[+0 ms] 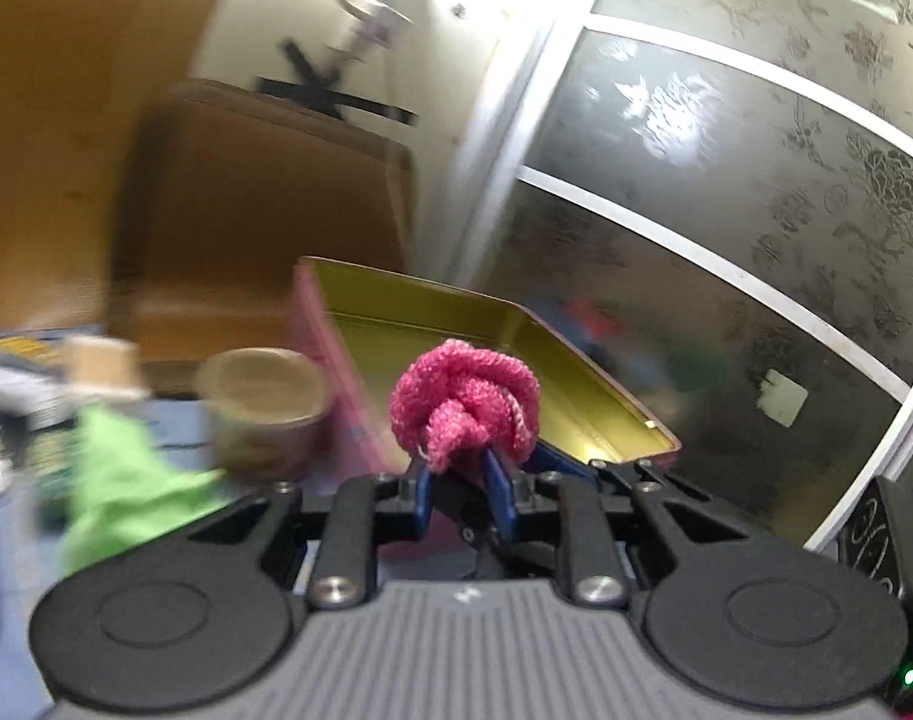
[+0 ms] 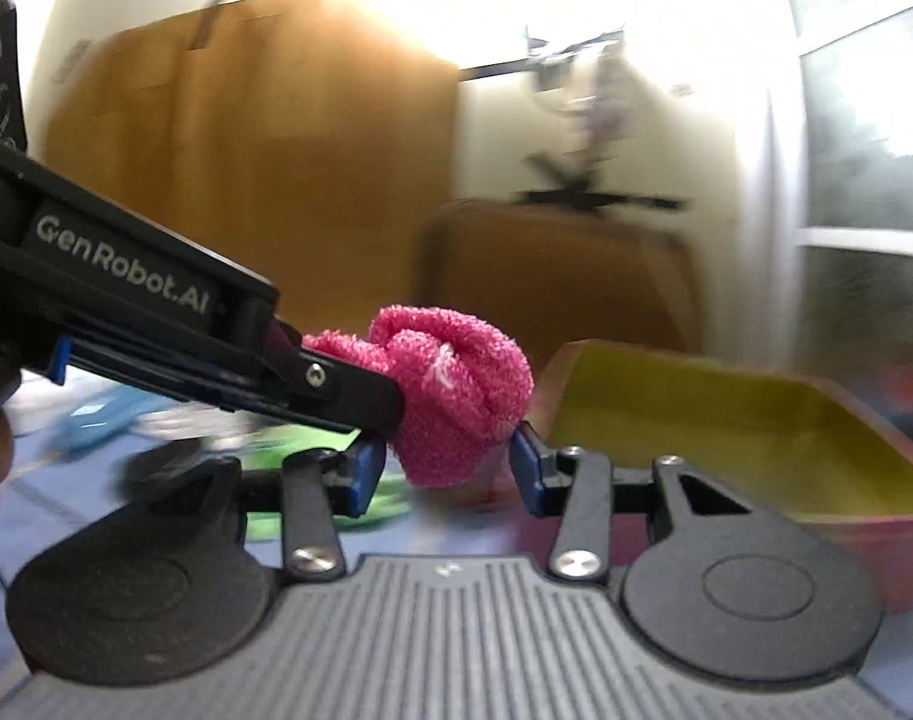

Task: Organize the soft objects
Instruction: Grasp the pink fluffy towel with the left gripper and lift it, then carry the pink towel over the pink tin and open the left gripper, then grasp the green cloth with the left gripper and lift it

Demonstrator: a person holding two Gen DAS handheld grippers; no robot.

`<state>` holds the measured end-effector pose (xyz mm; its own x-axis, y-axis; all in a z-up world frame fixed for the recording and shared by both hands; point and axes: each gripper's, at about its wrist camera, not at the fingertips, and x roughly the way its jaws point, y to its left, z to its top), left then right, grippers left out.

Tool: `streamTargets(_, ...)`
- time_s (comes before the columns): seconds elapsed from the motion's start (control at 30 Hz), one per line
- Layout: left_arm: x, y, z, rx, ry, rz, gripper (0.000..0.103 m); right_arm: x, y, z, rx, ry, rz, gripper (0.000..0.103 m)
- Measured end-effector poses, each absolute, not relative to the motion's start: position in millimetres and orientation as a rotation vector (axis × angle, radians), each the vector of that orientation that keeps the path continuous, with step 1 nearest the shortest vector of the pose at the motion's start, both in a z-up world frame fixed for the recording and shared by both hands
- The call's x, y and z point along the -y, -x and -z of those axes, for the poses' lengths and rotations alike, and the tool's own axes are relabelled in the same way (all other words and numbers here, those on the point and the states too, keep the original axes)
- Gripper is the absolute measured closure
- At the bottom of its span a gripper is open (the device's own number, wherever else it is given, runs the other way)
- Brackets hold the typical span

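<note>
Midway: knotted pink terry cloth [image 1: 465,402] pinched by left gripper [image 1: 461,468], short of gold-lined pink tin [image 1: 582,396].
Right gripper [image 2: 447,468] wide; crumpled green cloth [image 1: 120,480] left beside tin.

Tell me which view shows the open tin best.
Left wrist. The tin shows its yellow interior, far wall and both side rims beyond the pink knitted ball held in the left tool. Right wrist shows only a blurred part of it, cut by the right tool.
</note>
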<state>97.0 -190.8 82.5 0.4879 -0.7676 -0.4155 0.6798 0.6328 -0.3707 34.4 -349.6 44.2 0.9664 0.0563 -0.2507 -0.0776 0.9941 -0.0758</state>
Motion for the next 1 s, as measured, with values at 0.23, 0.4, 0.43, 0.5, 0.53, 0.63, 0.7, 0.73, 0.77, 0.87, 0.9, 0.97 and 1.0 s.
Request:
streamTargets(0.23,239,-108,-59,-0.647,0.146,0.843,0.082,404,-56,-38,-0.315,0.04,0.138,0.039)
streamTargets(0.4,171,-92,-50,-0.608,0.188,0.799,0.078,410,-41,-39,-0.262,-0.06,0.11,0.039)
streamTargets(0.43,151,-88,-47,-0.603,0.2,0.771,0.078,405,-39,-40,-0.253,-0.064,0.094,0.039)
streamTargets(0.5,117,-83,-41,-0.594,0.21,0.702,0.078,393,-38,-43,-0.244,-0.067,0.042,0.039)
streamTargets(0.53,97,-80,-36,-0.592,0.21,0.644,0.078,386,-39,-44,-0.245,-0.065,0.012,0.039)
streamTargets(0.63,46,-75,-24,-0.578,0.227,0.504,0.077,354,-40,-44,-0.271,-0.04,-0.113,0.039)
streamTargets(0.7,22,-74,-16,-0.572,0.237,0.414,0.073,328,-44,-42,-0.313,-0.012,-0.205,0.039)
streamTargets(0.73,10,-75,-12,-0.576,0.258,0.379,0.073,317,-50,-40,-0.35,-0.005,-0.254,0.039)
streamTargets(0.77,1,-76,-10,-0.584,0.285,0.366,0.073,306,-59,-38,-0.396,0.0,-0.31,0.039)
streamTargets(0.87,-16,-76,-8,-0.588,0.374,0.382,0.073,278,-92,-25,-0.49,0.058,-0.382,0.025)
streamTargets(0.9,-19,-76,-9,-0.579,0.382,0.394,0.073,271,-105,-20,-0.517,0.088,-0.376,0.019)
streamTargets(0.97,-21,-72,-12,-0.563,0.386,0.421,0.072,261,-133,-11,-0.585,0.12,-0.368,0.013)
streamTargets(1.0,-22,-70,-13,-0.556,0.391,0.438,0.067,259,-144,-6,-0.627,0.125,-0.372,0.013)
